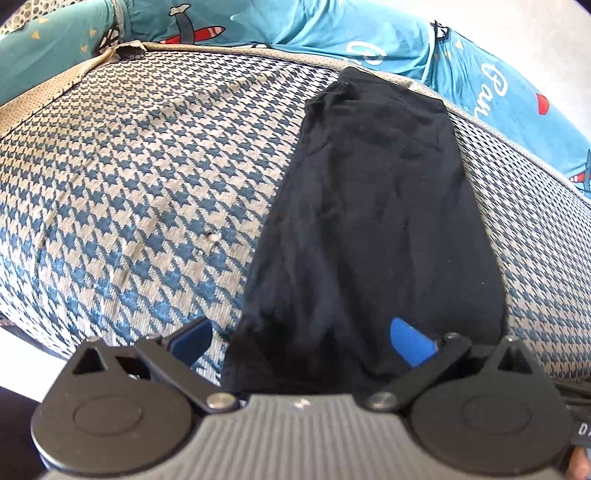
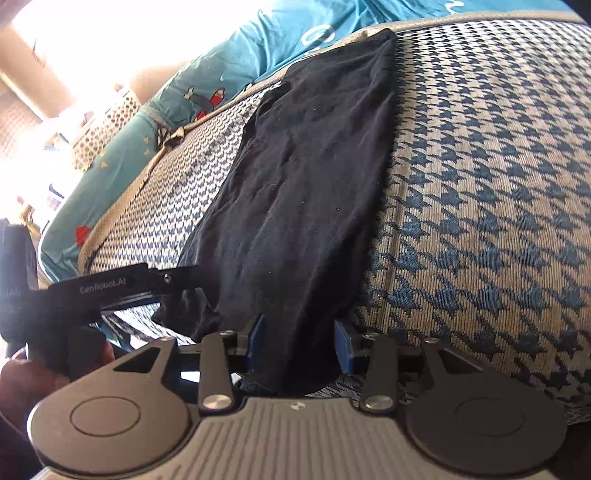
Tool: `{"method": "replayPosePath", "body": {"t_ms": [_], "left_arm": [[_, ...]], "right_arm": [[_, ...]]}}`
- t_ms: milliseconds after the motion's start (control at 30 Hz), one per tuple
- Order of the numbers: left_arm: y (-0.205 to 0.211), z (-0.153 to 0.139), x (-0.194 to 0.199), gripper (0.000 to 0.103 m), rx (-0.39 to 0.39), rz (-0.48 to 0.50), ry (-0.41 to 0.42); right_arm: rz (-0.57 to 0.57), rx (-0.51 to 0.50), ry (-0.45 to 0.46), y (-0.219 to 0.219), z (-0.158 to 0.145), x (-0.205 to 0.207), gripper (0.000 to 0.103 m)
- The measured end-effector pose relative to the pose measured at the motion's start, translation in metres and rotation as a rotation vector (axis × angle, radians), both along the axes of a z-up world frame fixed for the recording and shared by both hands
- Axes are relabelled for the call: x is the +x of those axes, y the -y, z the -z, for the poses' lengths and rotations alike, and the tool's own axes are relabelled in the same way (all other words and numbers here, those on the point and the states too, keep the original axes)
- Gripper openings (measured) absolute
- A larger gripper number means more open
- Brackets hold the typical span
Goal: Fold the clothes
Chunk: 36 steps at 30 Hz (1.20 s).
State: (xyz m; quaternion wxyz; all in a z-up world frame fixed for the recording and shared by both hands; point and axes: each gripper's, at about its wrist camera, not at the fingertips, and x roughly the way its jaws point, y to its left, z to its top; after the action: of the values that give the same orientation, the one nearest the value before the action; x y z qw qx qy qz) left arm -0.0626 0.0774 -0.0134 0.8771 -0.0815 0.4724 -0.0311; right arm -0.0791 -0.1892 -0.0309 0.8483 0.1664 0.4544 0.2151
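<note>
A black garment (image 1: 373,206) lies in a long folded strip on the houndstooth cushion (image 1: 140,177), running from the near edge to the far one. My left gripper (image 1: 301,341) stands open and wide over the garment's near end. Its right pad (image 1: 410,343) is over the cloth and its left pad (image 1: 192,339) is beside it, over the cushion. In the right wrist view the black garment (image 2: 306,184) runs down between the blue pads (image 2: 343,347) of my right gripper (image 2: 301,345), which is shut on its bunched near end. The left gripper (image 2: 181,278) shows there from the side, at the cloth's left corner.
A teal sheet with plane prints (image 1: 332,26) lies rumpled beyond the cushion's beige piped edge (image 1: 44,92). A white dotted basket (image 2: 103,125) stands in glare at the far left. A hand (image 2: 33,373) holds the left gripper's handle. Bare cushion (image 2: 498,203) spreads to the right of the garment.
</note>
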Motion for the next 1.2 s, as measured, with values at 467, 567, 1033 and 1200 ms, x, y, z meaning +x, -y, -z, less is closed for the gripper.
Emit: {"method": "replayPosePath", "body": {"t_ms": [467,567,1033,1200], "left_arm": [[0.024,-0.008,0.03,0.103,0.048,0.017,0.039],[0.033,-0.008,0.043,0.103,0.051,0.046,0.037],[0.059,-0.012,0.113,0.103,0.099,0.13,0.022],[0.057,-0.012,0.138,0.103,0.063,0.128,0.008]], "right_arm": [[-0.011,-0.057,0.079,0.02,-0.023,0.059,0.04],[0.007,-0.055,0.08,0.024,-0.026,0.083,0.04],[0.123,-0.007,0.096,0.04,-0.031,0.174,0.04],[0.17,0.028,0.093,0.047,-0.028,0.202,0.04]]}}
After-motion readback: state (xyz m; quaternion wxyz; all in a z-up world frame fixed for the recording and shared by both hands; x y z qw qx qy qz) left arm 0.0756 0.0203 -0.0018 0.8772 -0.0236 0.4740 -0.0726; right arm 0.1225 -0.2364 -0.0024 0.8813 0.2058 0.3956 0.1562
